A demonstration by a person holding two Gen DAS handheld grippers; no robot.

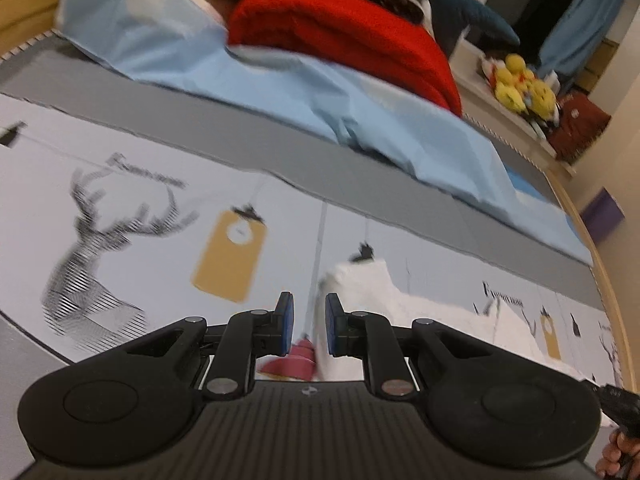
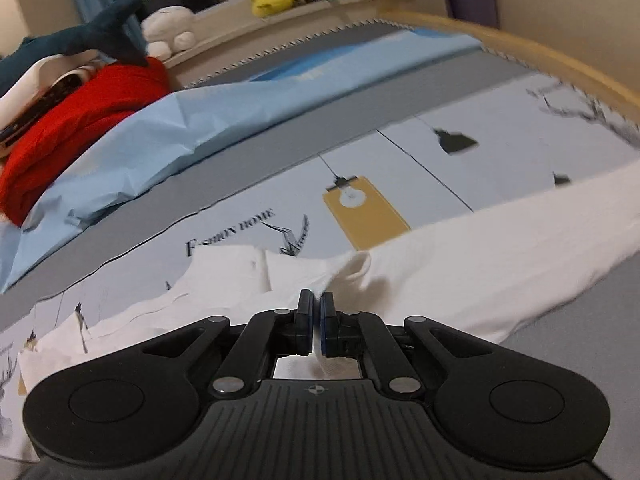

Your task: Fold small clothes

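White garment [image 2: 460, 256] pinched by right gripper [image 2: 316, 322], left gripper [image 1: 310, 324] parted, blurred.

Dim warm indoor light, motion blur esp. left view, heavy fisheye bending at edges.

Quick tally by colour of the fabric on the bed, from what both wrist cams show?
White: 1, white garment
Light blue: 1, light blue sheet
Red: 1, red blanket
Pink-red: 1, pink-red piece under the left gripper
Total: 4
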